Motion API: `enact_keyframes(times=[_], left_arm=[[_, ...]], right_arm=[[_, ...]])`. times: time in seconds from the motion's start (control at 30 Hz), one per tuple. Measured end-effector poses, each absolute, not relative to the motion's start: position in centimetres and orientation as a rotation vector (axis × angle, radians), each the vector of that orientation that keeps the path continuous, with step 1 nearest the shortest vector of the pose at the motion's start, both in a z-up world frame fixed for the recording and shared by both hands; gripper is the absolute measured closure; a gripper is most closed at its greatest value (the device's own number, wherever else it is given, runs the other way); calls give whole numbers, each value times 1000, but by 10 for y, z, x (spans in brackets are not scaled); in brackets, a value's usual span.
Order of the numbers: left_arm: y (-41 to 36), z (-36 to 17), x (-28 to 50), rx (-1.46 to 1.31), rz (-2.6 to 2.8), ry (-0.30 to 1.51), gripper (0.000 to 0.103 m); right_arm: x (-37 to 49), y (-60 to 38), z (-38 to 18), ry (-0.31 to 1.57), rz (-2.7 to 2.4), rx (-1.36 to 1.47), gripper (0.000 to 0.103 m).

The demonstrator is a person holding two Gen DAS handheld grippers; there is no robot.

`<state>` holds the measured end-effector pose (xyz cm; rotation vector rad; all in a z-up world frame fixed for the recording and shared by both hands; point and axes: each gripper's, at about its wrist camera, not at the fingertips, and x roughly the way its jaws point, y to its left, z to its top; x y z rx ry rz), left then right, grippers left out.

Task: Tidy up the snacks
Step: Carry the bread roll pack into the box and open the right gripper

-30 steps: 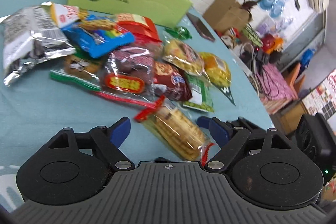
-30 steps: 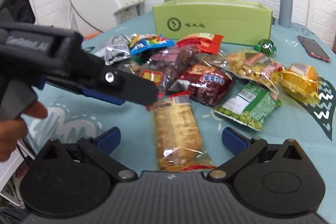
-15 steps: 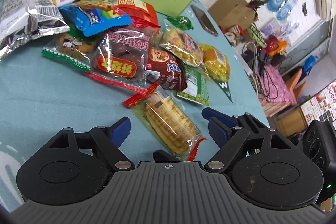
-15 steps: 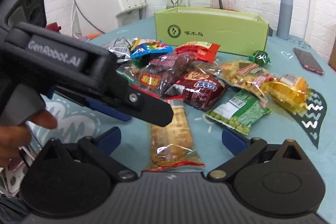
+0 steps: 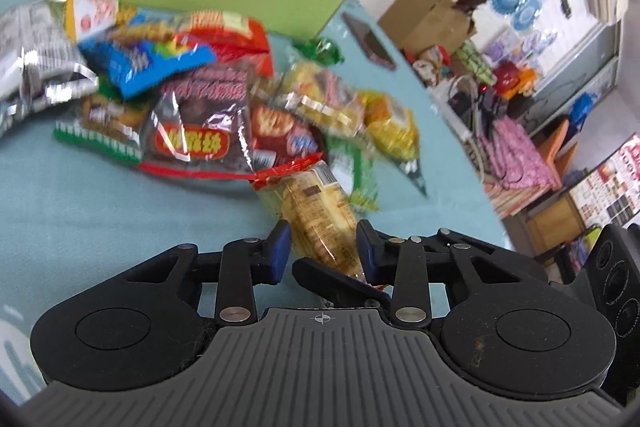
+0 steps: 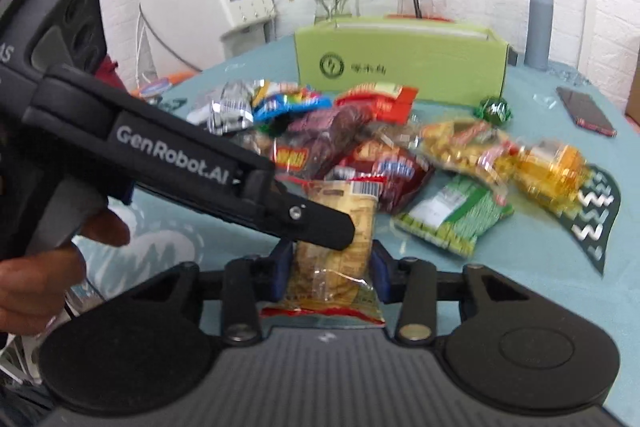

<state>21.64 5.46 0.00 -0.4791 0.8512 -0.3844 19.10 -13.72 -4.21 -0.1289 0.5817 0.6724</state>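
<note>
None of the snacks look sorted yet, far as I can tell. The whole pile (image 6: pixel 384 147) is loose on the table (image 5: pixel 80 211) in front of the green box (image 6: pixel 400 61), and I can't see inside the box, so maybe something's in there, but you've basically got the lot left to do.

What you've got going now is the cracker pack (image 6: pixel 336 255). It's right at the near edge of the pile, long side pointing away from you. Your right gripper (image 6: pixel 330 273) is clenched on its near end, blue pads pressing both sides of the wrapper. Your left gripper (image 5: pixel 322 247) comes in from the side and is closing on the same pack; one pad touches the wrapper, the other looks just shy of it, so I'd call it narrowed but not squeezing.
</note>
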Motion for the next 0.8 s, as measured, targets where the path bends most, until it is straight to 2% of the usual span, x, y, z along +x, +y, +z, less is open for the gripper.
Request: enact_keyframes(times=[0.07,0.1,0.2,0.43,0.67,0.7,0.8], left_arm=[[58,17,224,-462,-391,799,90],[60,26,231,-456,-391,773,90],[68,50,260,-426,-372,697,91],[102,80,371,-403,-314,631,91],[133,68,474,-396,-248,674,90],[136,63,482,-401,-247,685,87],[146,56,489,-420,-256,679,63]], right_arm=[[202,-135,-27,535,678,-126,54],[209,-133,-20,520,697,-119,44],[242,-117,0,451,705,-156,43],[366,-78,36,420,722,-186,43],[482,-40,37,526,758,-194,43],[490,-39,34,536,757,-188,35],[501,-51,33,528,742,-140,16]])
